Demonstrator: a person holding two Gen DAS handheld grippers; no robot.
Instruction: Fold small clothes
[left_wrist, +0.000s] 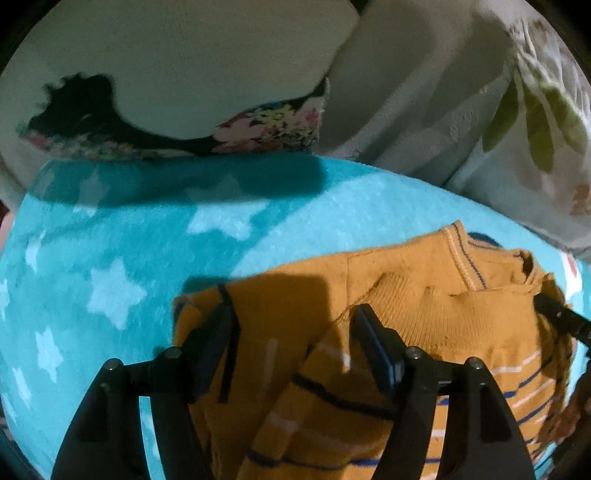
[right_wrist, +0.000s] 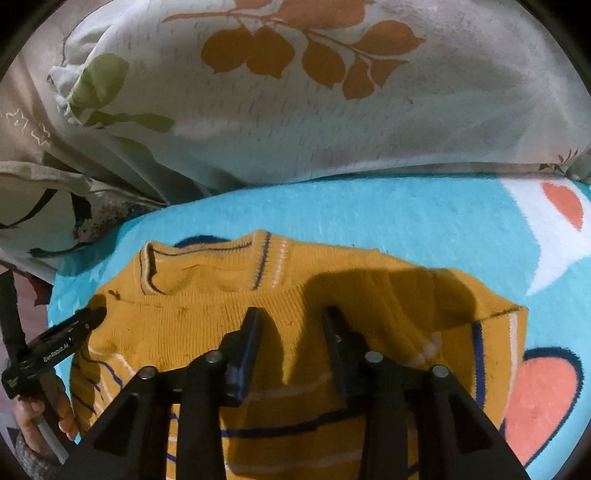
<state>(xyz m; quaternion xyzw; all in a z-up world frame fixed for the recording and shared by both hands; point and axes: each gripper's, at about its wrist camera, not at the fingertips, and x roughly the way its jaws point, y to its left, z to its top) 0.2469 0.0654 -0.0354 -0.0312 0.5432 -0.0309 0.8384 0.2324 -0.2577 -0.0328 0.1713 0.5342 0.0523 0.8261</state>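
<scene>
**Plainly, a mustard sweater under two parted grippers**

Left wrist view: the left gripper hangs over the mustard sweater, which lies on a turquoise star-print blanket. Its jaws stand well apart with a fold of knit rising between them; neither pad visibly presses on the cloth. The striped collar lies beyond and to the right of the fingers. At the right edge the tip of the right gripper meets the sweater's far side. A floral pillow sits behind the blanket.

Right wrist view: the right gripper is poised above the sweater's upper back, jaws partly open and holding nothing. The collar is just ahead of them. The left gripper, gripped by a hand, touches the sweater's left edge. A leaf-print pillow lies beyond.
</scene>
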